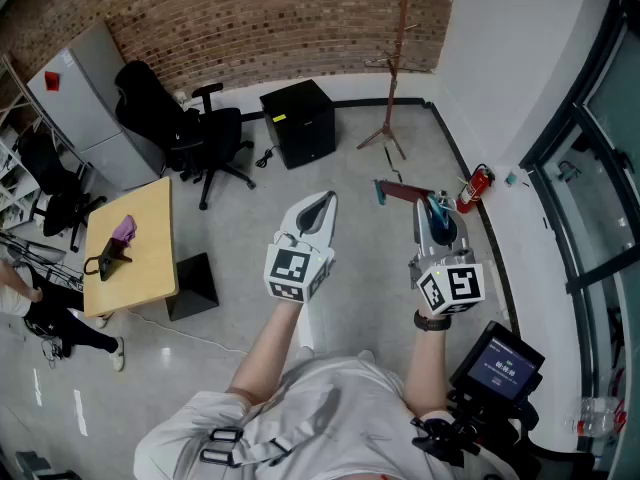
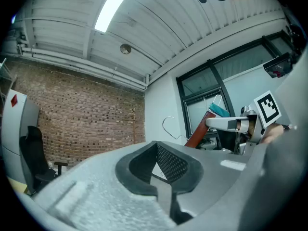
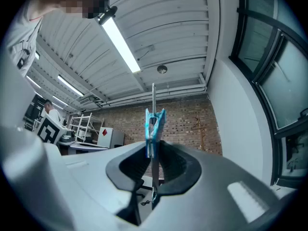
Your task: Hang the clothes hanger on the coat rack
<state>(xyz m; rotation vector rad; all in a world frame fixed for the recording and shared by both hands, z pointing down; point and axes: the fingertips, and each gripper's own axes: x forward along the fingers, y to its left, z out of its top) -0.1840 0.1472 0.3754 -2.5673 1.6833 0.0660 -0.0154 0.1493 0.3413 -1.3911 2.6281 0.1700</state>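
Observation:
The clothes hanger (image 1: 402, 190) is a red-brown wooden bar with teal clips and a wire hook. My right gripper (image 1: 432, 210) is shut on it and holds it out over the floor. In the right gripper view the hanger (image 3: 154, 129) stands edge-on between the jaws of that gripper (image 3: 153, 170), a blue clip above them. The left gripper view shows the hanger (image 2: 201, 130) off to the right. The coat rack (image 1: 394, 68) is a thin brown stand by the brick wall, well beyond both grippers; the coat rack (image 3: 198, 129) shows small against the bricks. My left gripper (image 1: 322, 206) is shut and holds nothing (image 2: 156, 148).
A black cabinet (image 1: 298, 123) and an office chair (image 1: 190, 128) stand left of the rack. A wooden desk (image 1: 130, 248) is at the left, with a person (image 1: 25, 303) beside it. A fire extinguisher (image 1: 475, 188) leans at the right wall by the glass front.

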